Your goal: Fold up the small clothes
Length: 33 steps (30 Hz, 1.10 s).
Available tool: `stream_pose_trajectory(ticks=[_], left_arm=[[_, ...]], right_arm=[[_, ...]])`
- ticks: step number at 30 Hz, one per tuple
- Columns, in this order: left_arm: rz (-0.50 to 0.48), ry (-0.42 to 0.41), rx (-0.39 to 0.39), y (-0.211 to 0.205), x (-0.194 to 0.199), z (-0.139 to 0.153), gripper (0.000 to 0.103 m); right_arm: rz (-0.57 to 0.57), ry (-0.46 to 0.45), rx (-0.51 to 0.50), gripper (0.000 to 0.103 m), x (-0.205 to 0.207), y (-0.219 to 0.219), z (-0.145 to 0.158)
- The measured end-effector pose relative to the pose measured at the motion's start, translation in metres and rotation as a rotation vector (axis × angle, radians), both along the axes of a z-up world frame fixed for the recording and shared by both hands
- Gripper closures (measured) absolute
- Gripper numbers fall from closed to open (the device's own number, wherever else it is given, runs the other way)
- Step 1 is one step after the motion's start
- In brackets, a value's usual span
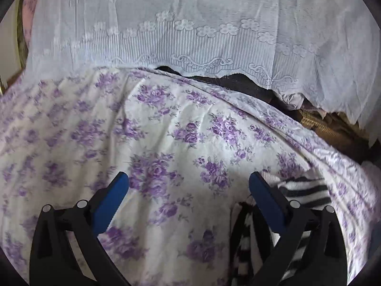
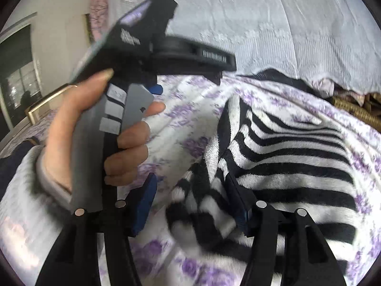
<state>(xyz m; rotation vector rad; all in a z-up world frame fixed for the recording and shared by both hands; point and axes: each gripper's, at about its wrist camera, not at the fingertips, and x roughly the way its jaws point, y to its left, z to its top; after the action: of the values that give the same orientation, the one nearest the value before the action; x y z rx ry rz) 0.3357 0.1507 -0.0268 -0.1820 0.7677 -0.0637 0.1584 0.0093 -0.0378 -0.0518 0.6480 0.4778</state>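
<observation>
A black-and-white striped fuzzy garment point(image 2: 285, 157) lies crumpled on a bed covered by a white sheet with purple flowers point(image 1: 166, 124). My right gripper point(image 2: 193, 193) is open, its blue pads apart, with part of the striped cloth between and under the fingers. My left gripper point(image 1: 188, 178) is open and empty above the bare sheet; the striped garment point(image 1: 304, 190) shows behind its right finger point(image 1: 264, 195). In the right wrist view the left gripper's body point(image 2: 142, 54) and the hand holding it point(image 2: 95, 128) fill the left side.
A white lace curtain point(image 1: 190, 23) hangs behind the bed. A dark gap with woven brown items point(image 1: 326, 124) lies between bed edge and curtain at right. A gold-framed bed end point(image 2: 45, 104) and a doorway point(image 2: 19, 71) are at far left.
</observation>
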Motion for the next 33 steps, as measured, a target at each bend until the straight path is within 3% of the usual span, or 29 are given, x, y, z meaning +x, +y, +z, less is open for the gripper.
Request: stream_pose_trajectory(ticks=[4, 8, 9, 12, 15, 17, 22, 28, 33], left_arm=[[-0.042, 0.010, -0.021, 0.004, -0.020, 0.008, 0.004], [-0.163, 0.038, -0.029, -0.013, -0.049, 0.005, 0.004], [-0.199, 0.045, 0.001, -0.023, -0.058, 0.001, 0.004], [-0.232, 0.050, 0.136, -0.047, -0.082, -0.017, 0.004], [-0.213, 0.085, 0.245, -0.056, -0.092, -0.047, 0.004], [-0.199, 0.074, 0.215, -0.049, -0.095, -0.057, 0.004], [-0.178, 0.100, 0.099, -0.029, -0.095, -0.054, 0.004], [-0.172, -0.026, 0.140, -0.038, -0.103, -0.011, 0.004], [-0.192, -0.004, 0.174, -0.066, -0.063, -0.008, 0.004]], right_arm=[[-0.015, -0.051, 0.026, 0.044, -0.029, -0.032, 0.016], [-0.138, -0.068, 0.110, 0.089, -0.036, -0.076, 0.027], [-0.170, -0.046, 0.142, 0.092, -0.034, -0.087, 0.025], [-0.198, -0.011, 0.141, 0.092, -0.029, -0.100, 0.015], [-0.234, 0.123, 0.099, 0.097, -0.016, -0.109, -0.018], [-0.225, 0.187, 0.166, 0.099, -0.007, -0.120, -0.038], [-0.222, 0.209, 0.218, 0.101, -0.004, -0.132, -0.031], [-0.260, 0.082, 0.265, 0.095, 0.000, -0.145, 0.019], [-0.317, 0.131, 0.233, 0.095, 0.062, -0.142, 0.011]])
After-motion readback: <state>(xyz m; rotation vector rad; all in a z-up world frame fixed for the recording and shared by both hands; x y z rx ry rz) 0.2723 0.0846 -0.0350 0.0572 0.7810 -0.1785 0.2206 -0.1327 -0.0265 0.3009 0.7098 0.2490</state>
